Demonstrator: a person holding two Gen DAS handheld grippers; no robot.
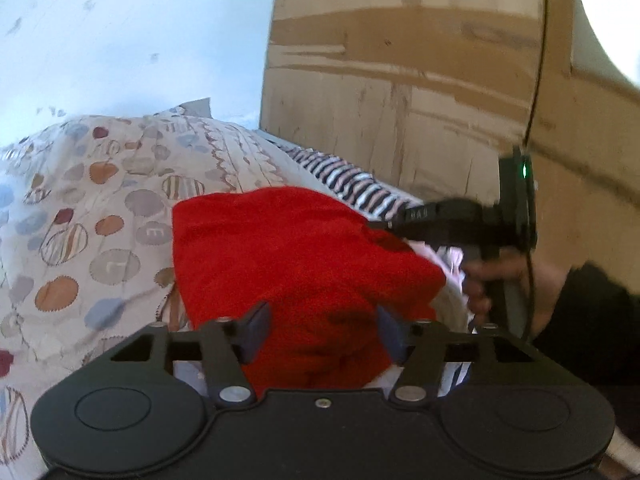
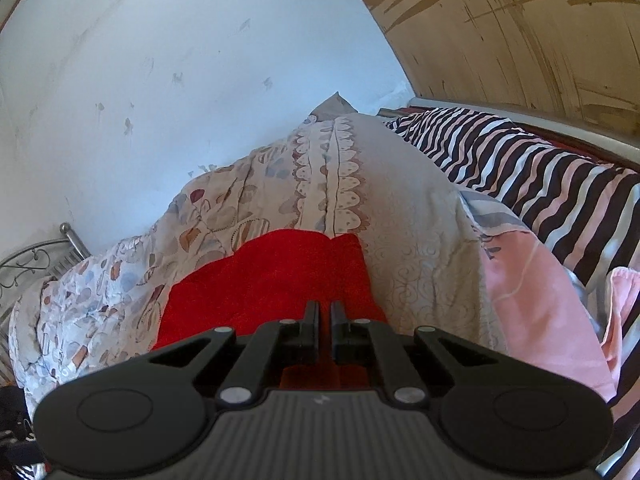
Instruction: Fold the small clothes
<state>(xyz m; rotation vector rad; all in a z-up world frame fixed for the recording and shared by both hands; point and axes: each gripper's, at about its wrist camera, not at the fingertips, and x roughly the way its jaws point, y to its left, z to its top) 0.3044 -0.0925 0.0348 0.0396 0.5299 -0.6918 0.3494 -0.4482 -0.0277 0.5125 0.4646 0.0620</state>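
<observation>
A small red garment (image 1: 288,264) lies bunched on the patterned quilt (image 1: 92,208). My left gripper (image 1: 322,330) is open, its blue-padded fingers spread over the near edge of the red cloth. In the left wrist view my right gripper (image 1: 400,224) reaches in from the right and meets the cloth's right edge; the fingertips are hidden in the fabric. In the right wrist view the right gripper (image 2: 325,312) has its fingers nearly together over the red garment (image 2: 272,280), and red cloth shows between them lower down.
A quilt with dots and circles (image 2: 256,200) covers the bed. A striped black, white and pink pillow (image 2: 520,168) and pink fabric (image 2: 536,280) lie to the right. A wooden wardrobe (image 1: 420,72) stands behind, a pale wall (image 2: 180,60) to the left, a metal bedframe (image 2: 36,256) far left.
</observation>
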